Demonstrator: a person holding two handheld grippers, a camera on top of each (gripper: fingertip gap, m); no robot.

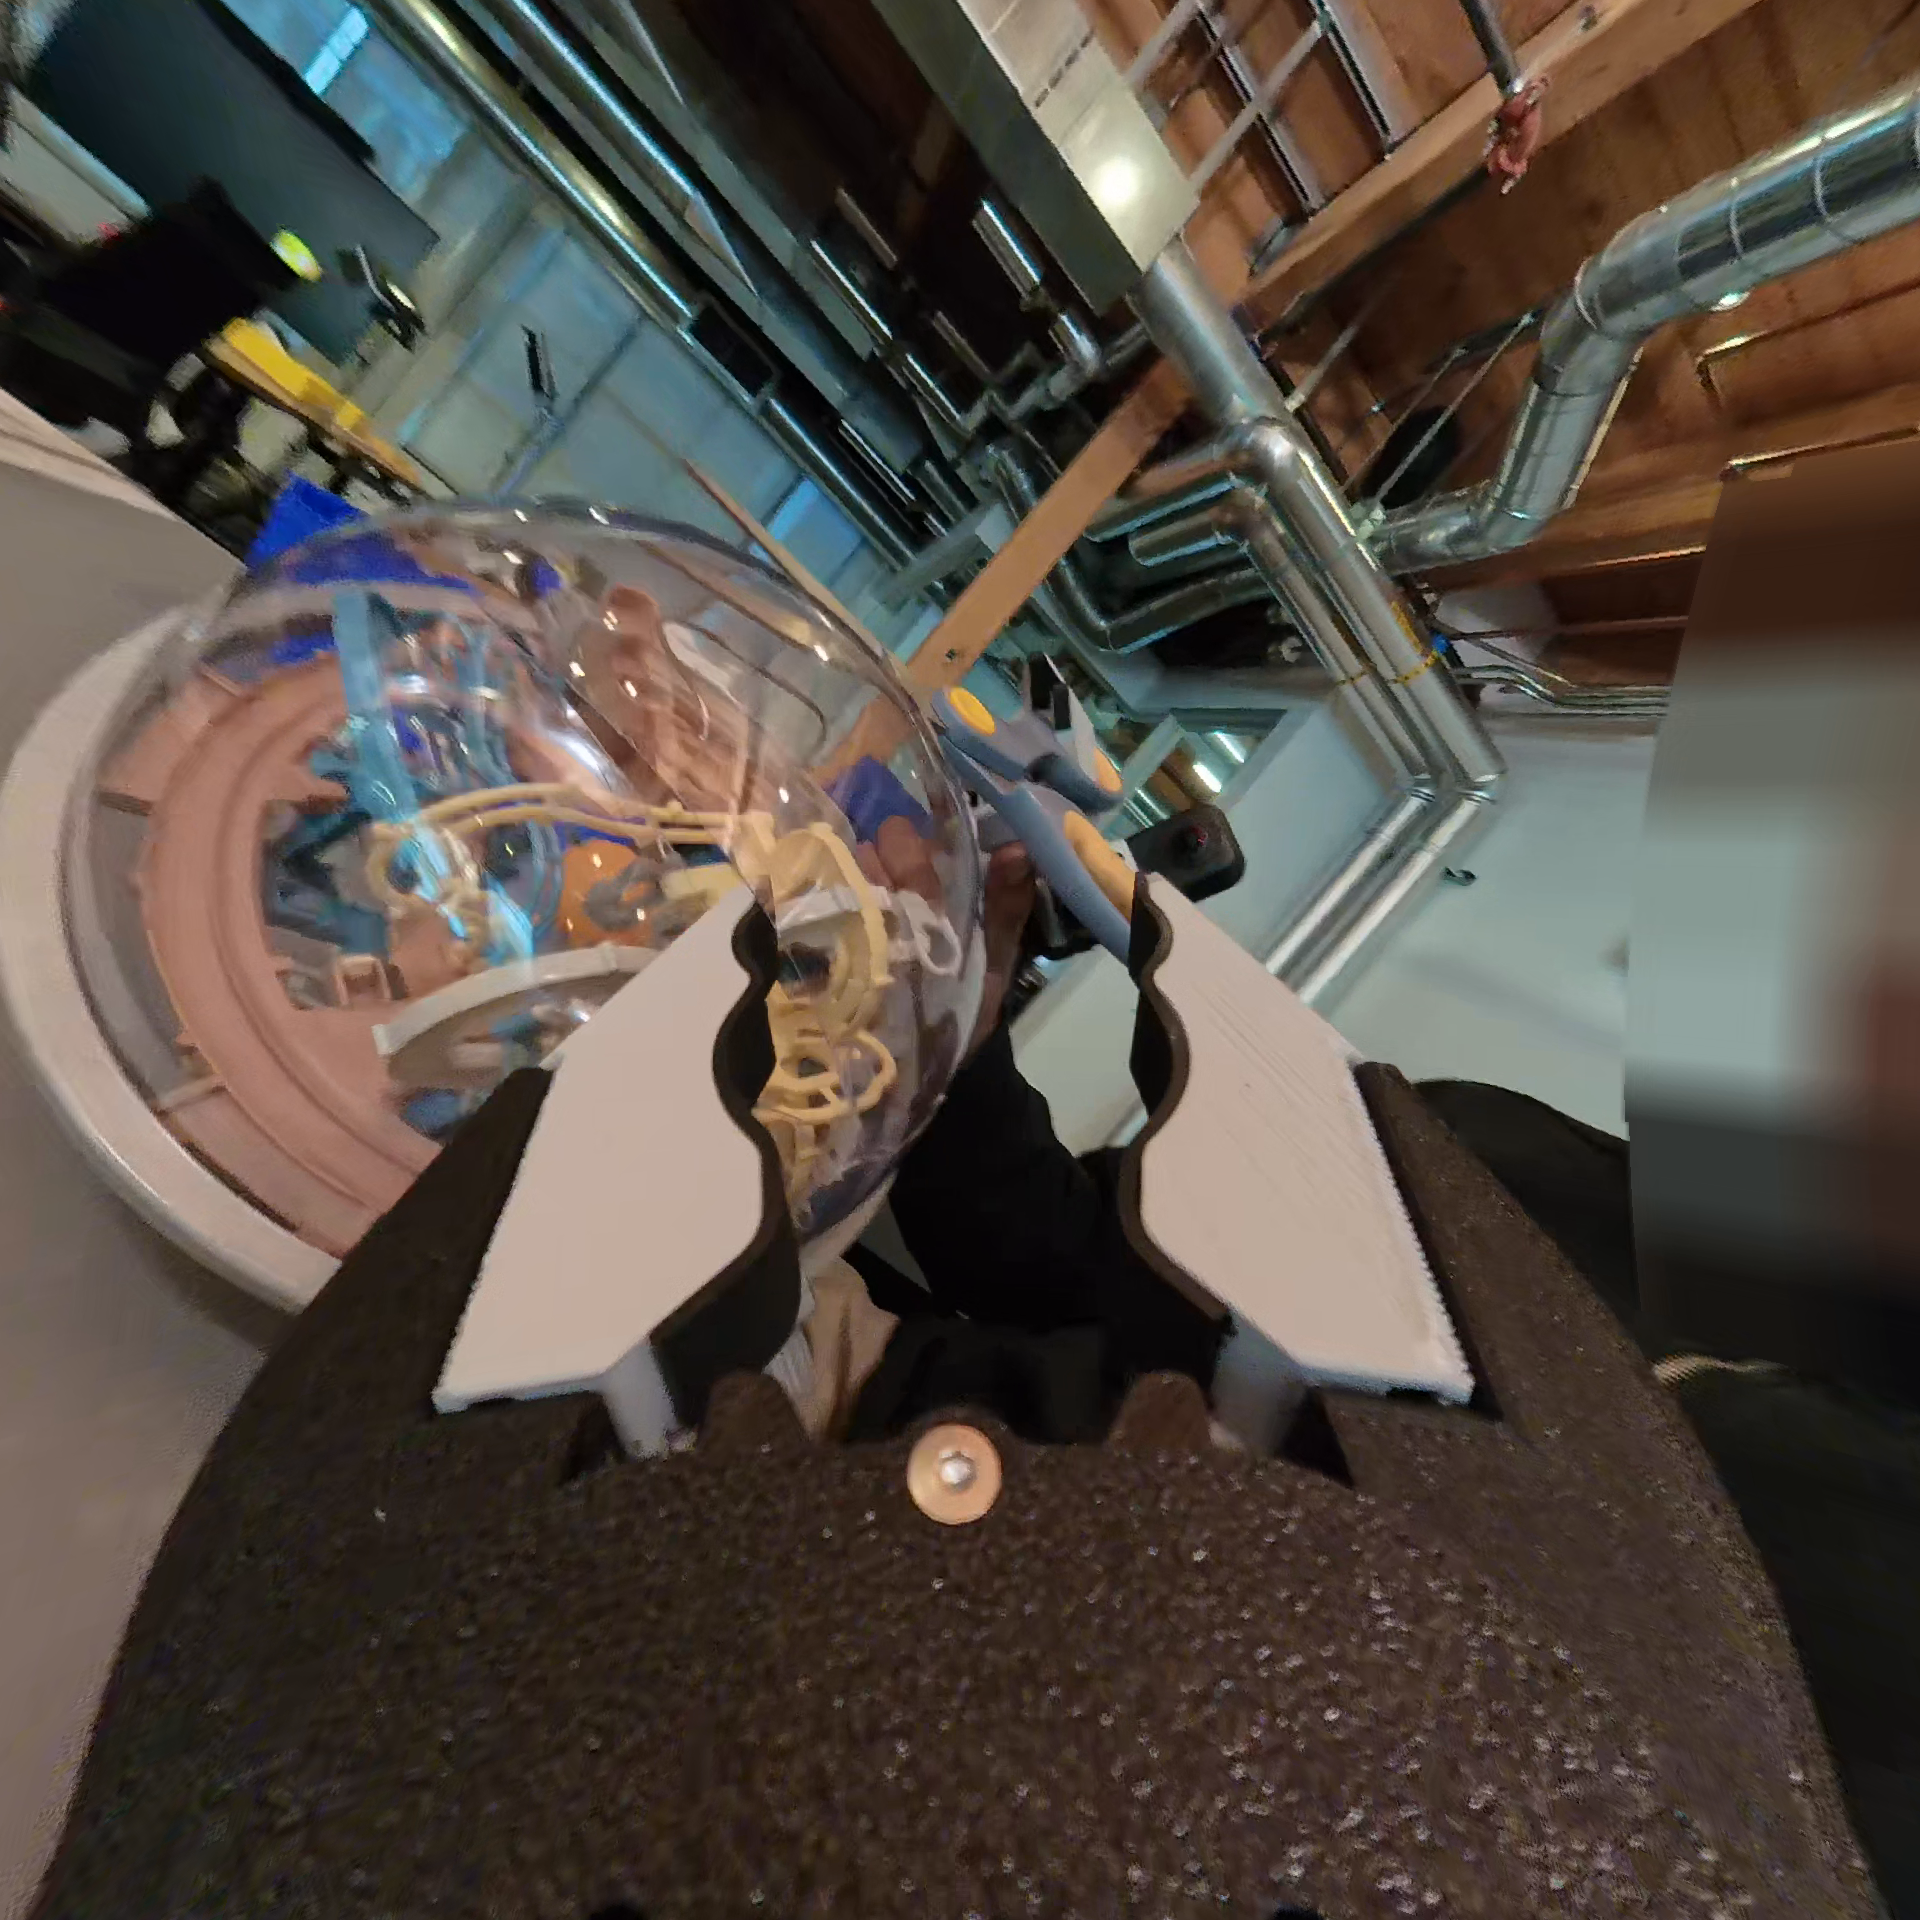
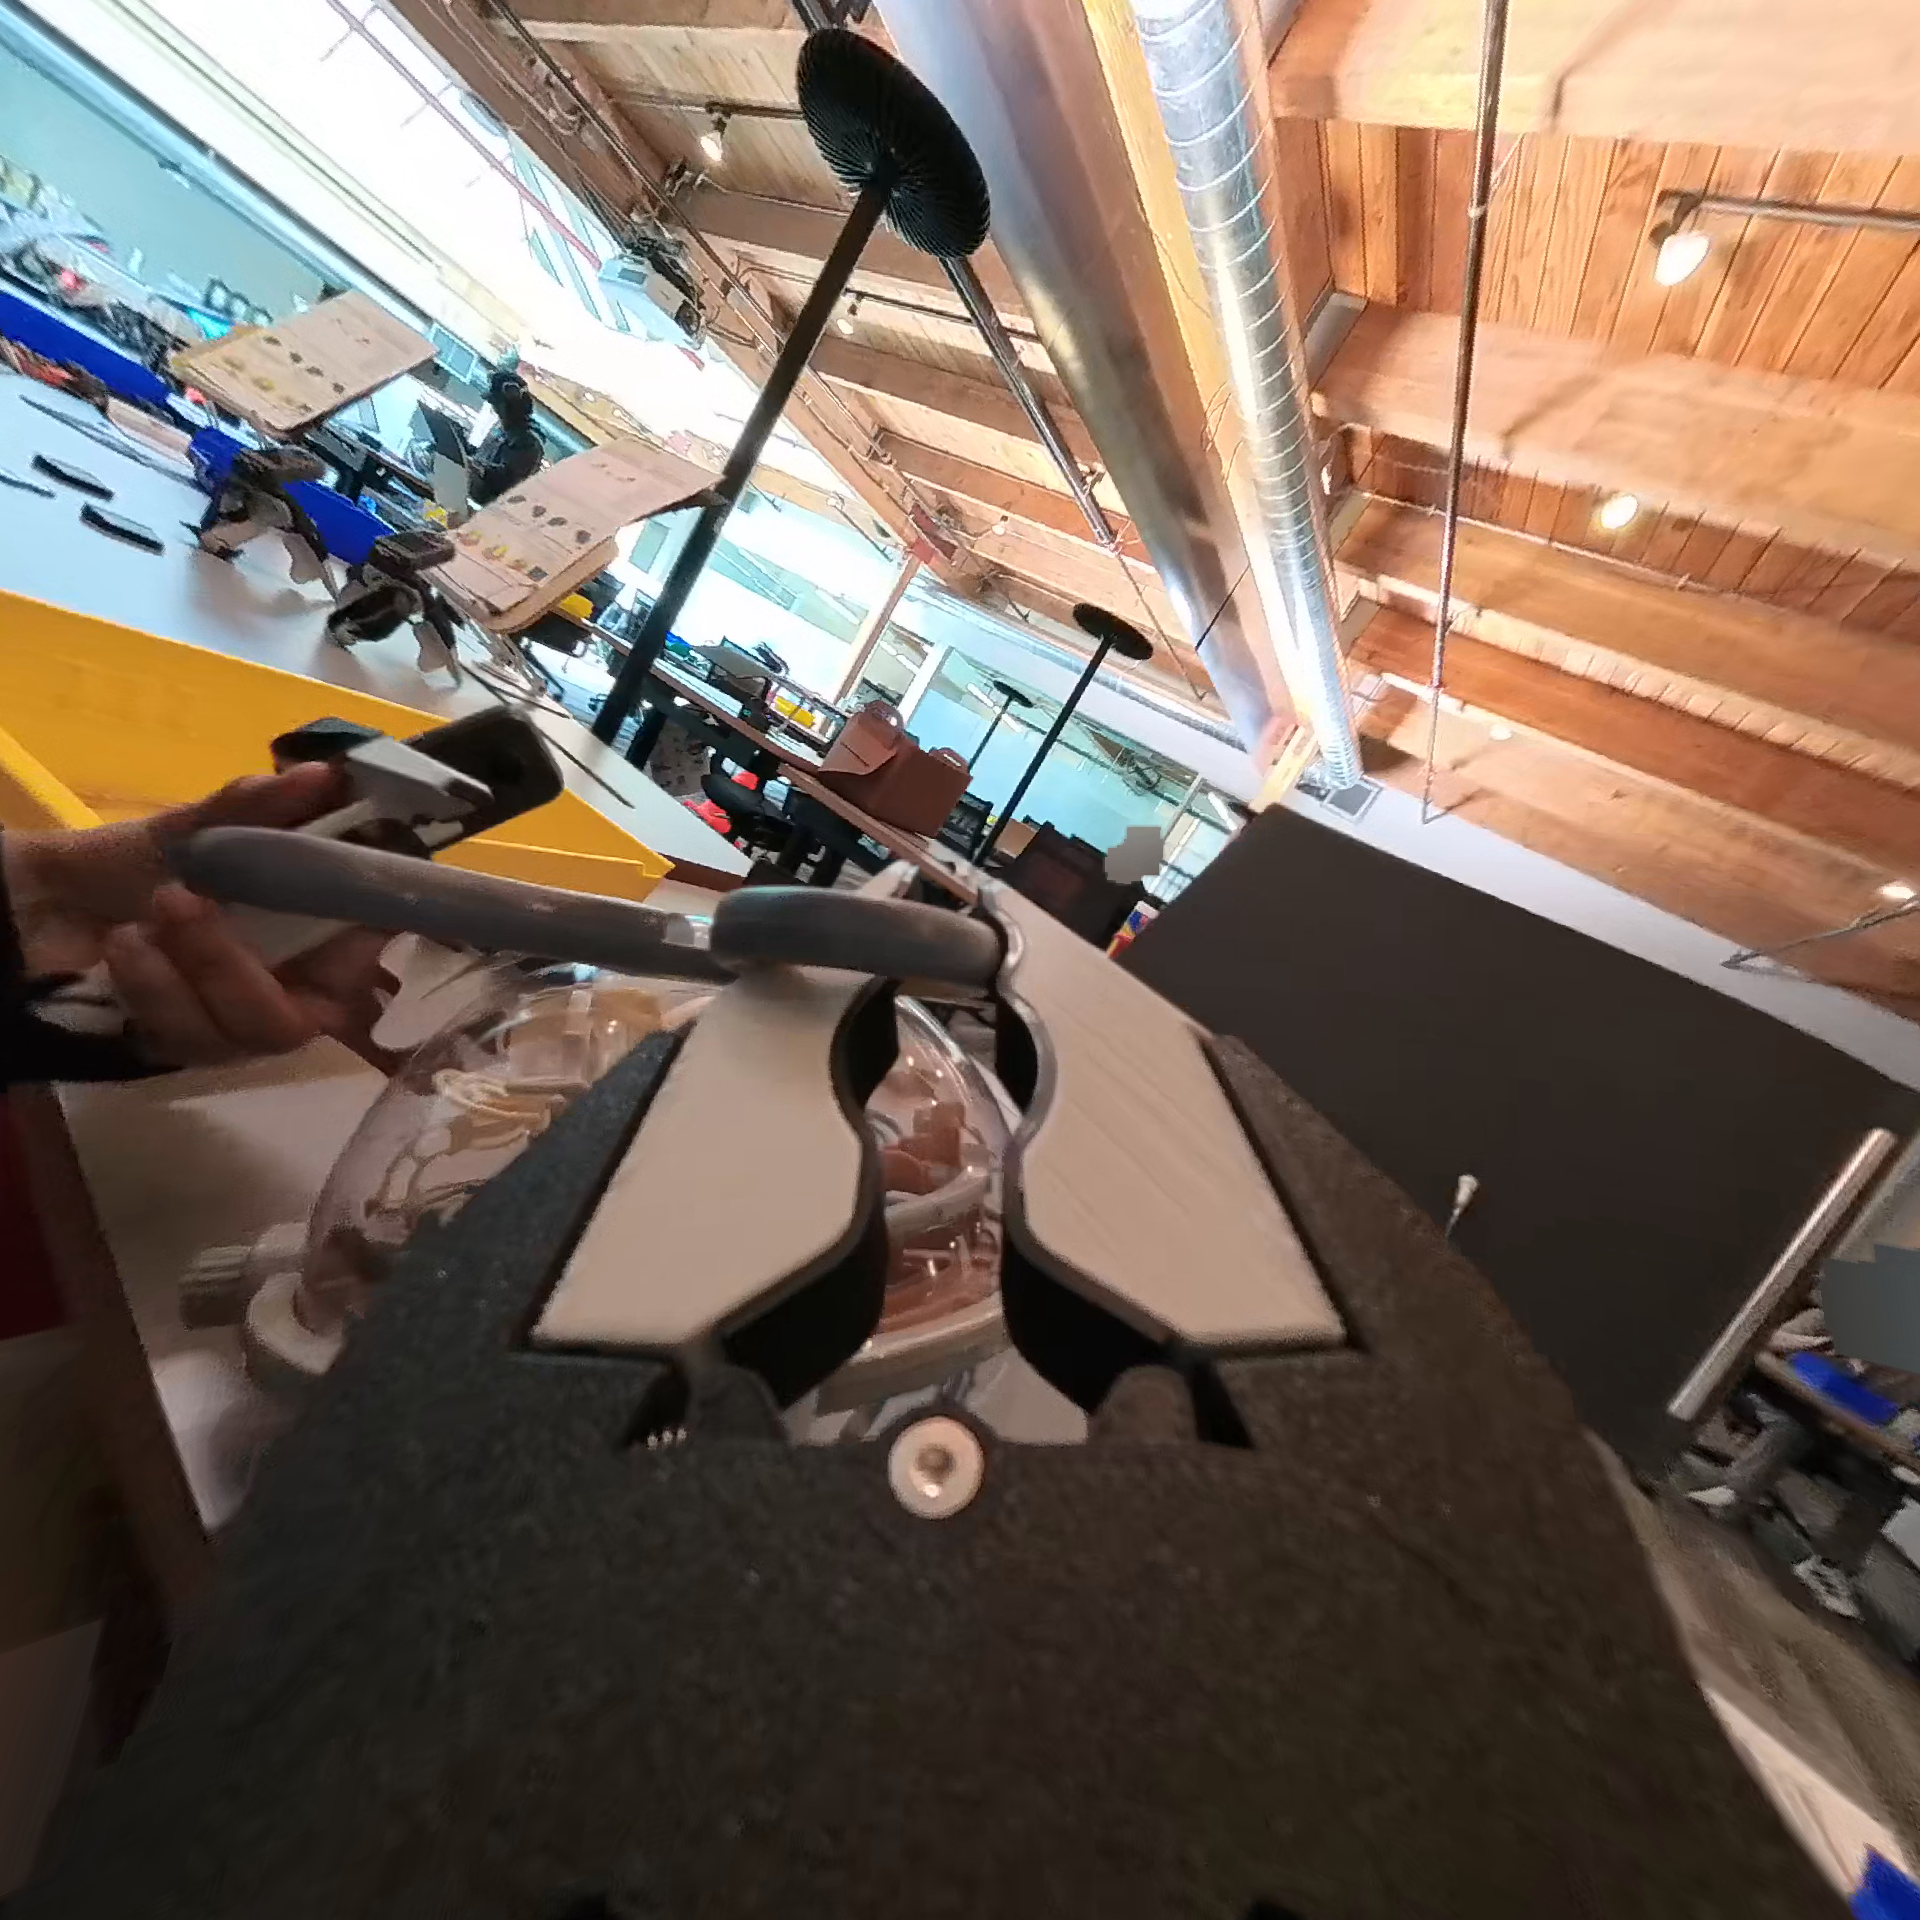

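A clear plastic ball (image 1: 499, 790) with a maze of cream, pink and blue tracks inside rests on a white ring base (image 1: 62, 987). My left gripper (image 1: 951, 925) is open, and its left finger lies against the ball's near side. Past it, a grey-blue tool (image 1: 1039, 774) with yellow spots reaches toward my right finger. My right gripper (image 2: 914, 966) hovers just above the ball (image 2: 436, 1143), its jaws narrow and the grey tool (image 2: 436, 899) held across their tips. A hand (image 2: 208, 966) holds the left gripper (image 2: 436, 769) at the tool's far end.
The ball stands on a pale table (image 1: 104, 1351). A yellow bin (image 2: 156, 707) sits behind the hand, with more grippers on the table beyond. A black lamp pole (image 2: 748, 436) rises behind. A black panel (image 2: 1455, 1091) stands to the right. Metal ducts run overhead. Tip to tip, the grippers are about 15 centimetres apart.
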